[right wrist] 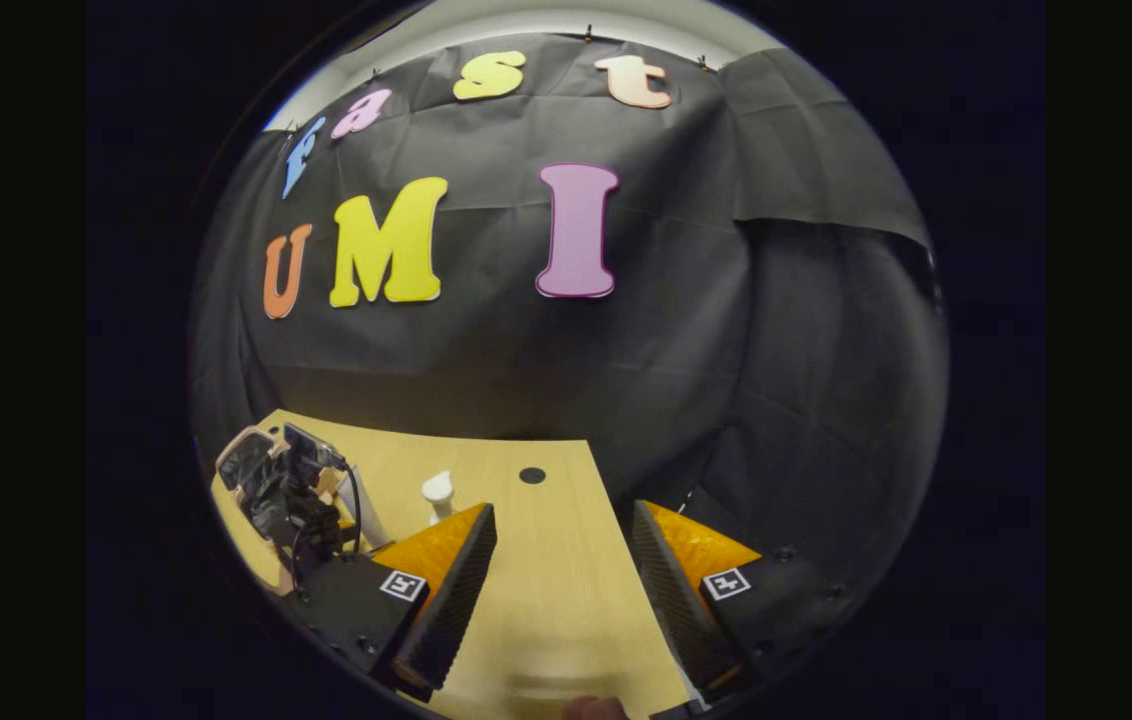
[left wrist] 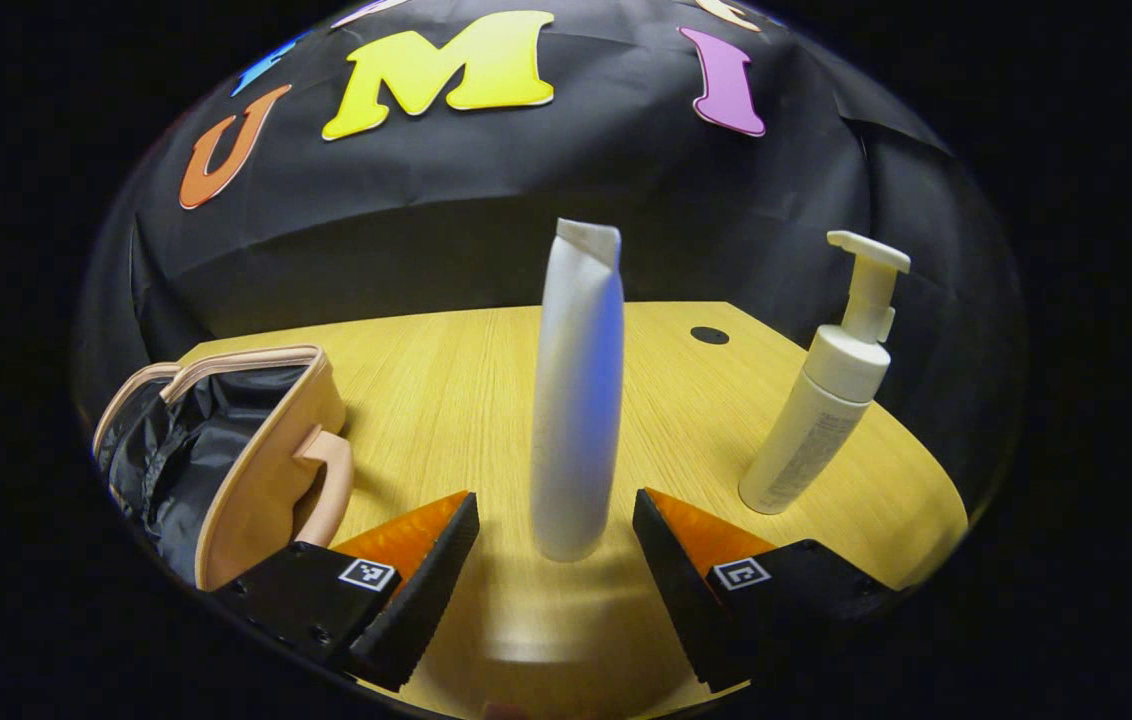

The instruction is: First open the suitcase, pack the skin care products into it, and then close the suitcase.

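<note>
A: Tube [left wrist: 576,400]?
B: White, bluish sheen down one side. Pump bottle [left wrist: 816,410] creamy white, faint grey print.
A: Suitcase [left wrist: 256,470]?
B: Pale peach-pink shell and handle, glossy black lining.
A: Worktop [left wrist: 446,400]?
B: Light yellow wood grain, one round black spot [left wrist: 709,335] near the far edge.

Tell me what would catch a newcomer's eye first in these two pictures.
In the left gripper view, a tall white tube stands upright on the wooden table, framed between the open fingers of the left gripper without touching them. To its right stands a white pump bottle, and at the far left the pink suitcase lies open, showing its black lining. In the right gripper view, the right gripper hangs open over bare table.
</note>
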The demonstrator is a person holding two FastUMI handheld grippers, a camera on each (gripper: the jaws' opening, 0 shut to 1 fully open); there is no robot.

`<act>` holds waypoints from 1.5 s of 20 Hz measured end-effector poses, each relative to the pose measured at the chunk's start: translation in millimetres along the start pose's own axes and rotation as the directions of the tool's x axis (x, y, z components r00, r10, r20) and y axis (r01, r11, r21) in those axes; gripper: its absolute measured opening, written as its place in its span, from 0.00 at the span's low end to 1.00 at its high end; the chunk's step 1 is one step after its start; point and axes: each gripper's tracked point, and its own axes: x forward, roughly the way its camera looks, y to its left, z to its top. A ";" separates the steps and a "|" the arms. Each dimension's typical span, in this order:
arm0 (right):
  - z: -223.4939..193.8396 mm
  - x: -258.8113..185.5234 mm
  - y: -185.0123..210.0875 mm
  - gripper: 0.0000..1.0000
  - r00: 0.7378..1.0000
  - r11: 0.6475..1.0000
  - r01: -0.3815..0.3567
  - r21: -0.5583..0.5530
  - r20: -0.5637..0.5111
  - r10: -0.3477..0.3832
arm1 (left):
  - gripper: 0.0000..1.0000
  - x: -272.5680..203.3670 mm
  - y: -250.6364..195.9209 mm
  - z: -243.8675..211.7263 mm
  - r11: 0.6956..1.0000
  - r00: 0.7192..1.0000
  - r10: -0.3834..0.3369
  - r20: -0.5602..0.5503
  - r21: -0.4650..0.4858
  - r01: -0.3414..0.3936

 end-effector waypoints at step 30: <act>-134.5 92.8 128.3 0.83 0.956 0.965 -0.261 0.017 -0.133 0.261 | 0.43 -179.0 59.3 47.5 0.995 0.996 -0.060 -0.061 -0.088 0.055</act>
